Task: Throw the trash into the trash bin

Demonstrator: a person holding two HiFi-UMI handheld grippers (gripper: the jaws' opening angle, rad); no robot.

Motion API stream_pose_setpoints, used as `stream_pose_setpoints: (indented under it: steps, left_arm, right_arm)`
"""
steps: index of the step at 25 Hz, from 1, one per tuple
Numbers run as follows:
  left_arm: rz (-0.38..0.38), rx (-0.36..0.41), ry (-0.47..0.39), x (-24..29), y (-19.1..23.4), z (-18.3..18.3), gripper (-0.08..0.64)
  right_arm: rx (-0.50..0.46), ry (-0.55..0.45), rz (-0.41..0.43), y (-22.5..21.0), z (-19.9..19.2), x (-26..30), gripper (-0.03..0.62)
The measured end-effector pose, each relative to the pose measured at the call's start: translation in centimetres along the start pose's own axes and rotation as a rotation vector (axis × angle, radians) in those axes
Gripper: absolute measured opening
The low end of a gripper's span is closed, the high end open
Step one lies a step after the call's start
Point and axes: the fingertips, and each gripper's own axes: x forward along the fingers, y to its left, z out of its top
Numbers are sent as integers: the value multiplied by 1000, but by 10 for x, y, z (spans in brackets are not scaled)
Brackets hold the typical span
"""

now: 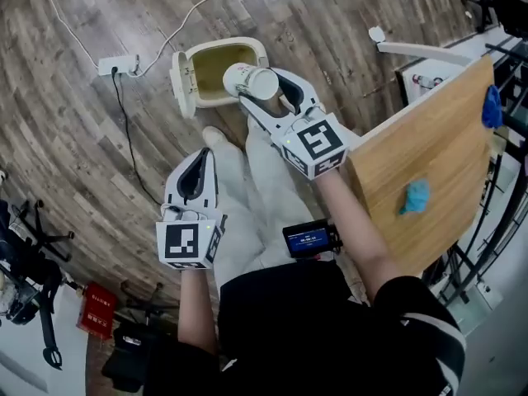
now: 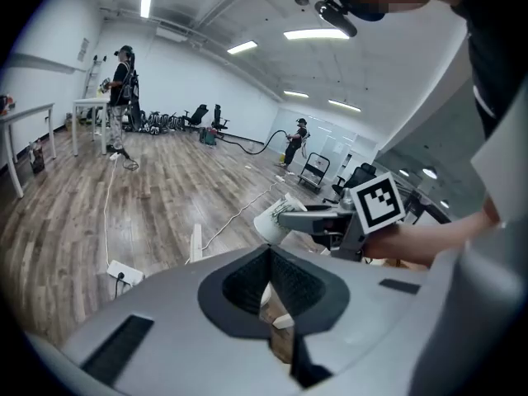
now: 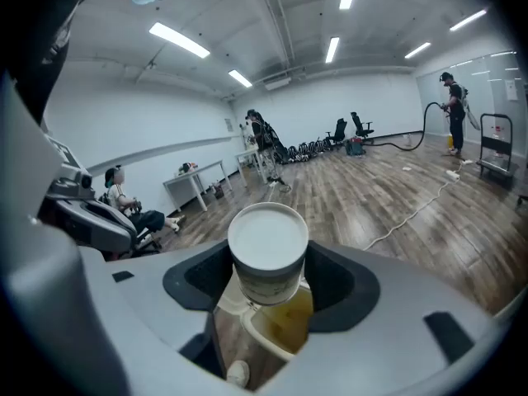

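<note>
Right gripper (image 1: pixel 261 87): jaws clamped on the wall of a paper cup (image 1: pixel 251 81), carried on its side with the white end facing away from the marker cube. Cup not yet binned. Trash bin (image 1: pixel 224 44): just beyond and below the jaw tips, lid (image 1: pixel 179 85) standing open at its left, so the cup is judged poised for release. Left gripper (image 1: pixel 203 155): well back from the bin, jaws seemingly together on nothing and idle, since one cup needs one grip. Wooden table (image 1: pixel 429 163): to the right gripper's right.
</note>
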Motion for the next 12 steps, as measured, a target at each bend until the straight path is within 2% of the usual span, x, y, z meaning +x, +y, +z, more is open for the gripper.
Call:
stream_pose_setpoints:
  steps: [3,7,9,12]
  left_arm:
    - [0,3,34,41,23,-32,-2]
    - [4,-7,103,54,35,-78,-2]
    - [12,-29,118,51,40,-93,-2]
    - [27,-57,128,45,47,-101,-2]
  right_arm:
    - [-3,65,-38,-30,-66,54,267]
    - [15,153,-53,-35,-144,94,267]
    - [18,186,-58,-33,-172,107,266]
    - [40,221,-46,-32,-194,118,267]
